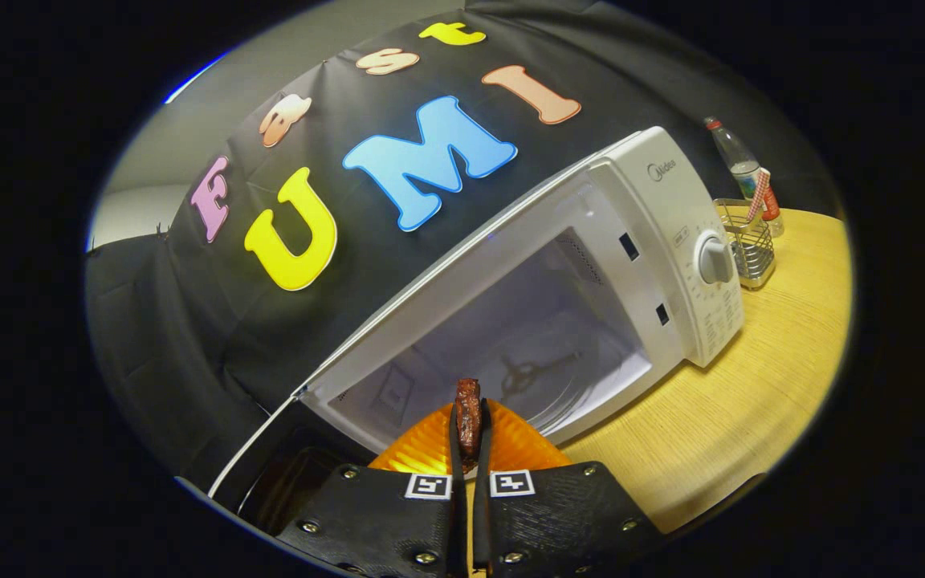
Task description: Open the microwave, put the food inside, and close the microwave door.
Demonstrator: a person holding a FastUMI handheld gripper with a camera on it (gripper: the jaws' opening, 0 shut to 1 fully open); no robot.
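Your gripper is clamped narrow on the edge of the orange plate, which carries a dark piece of food. The plate sits just in front of the microwave, whose door hangs open.

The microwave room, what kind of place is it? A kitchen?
Probably a small make-believe kitchen set up in a booth. A white microwave stands open on a wooden table, with a wire basket and a bottle beside it. The gripper is shut on a piece of food.
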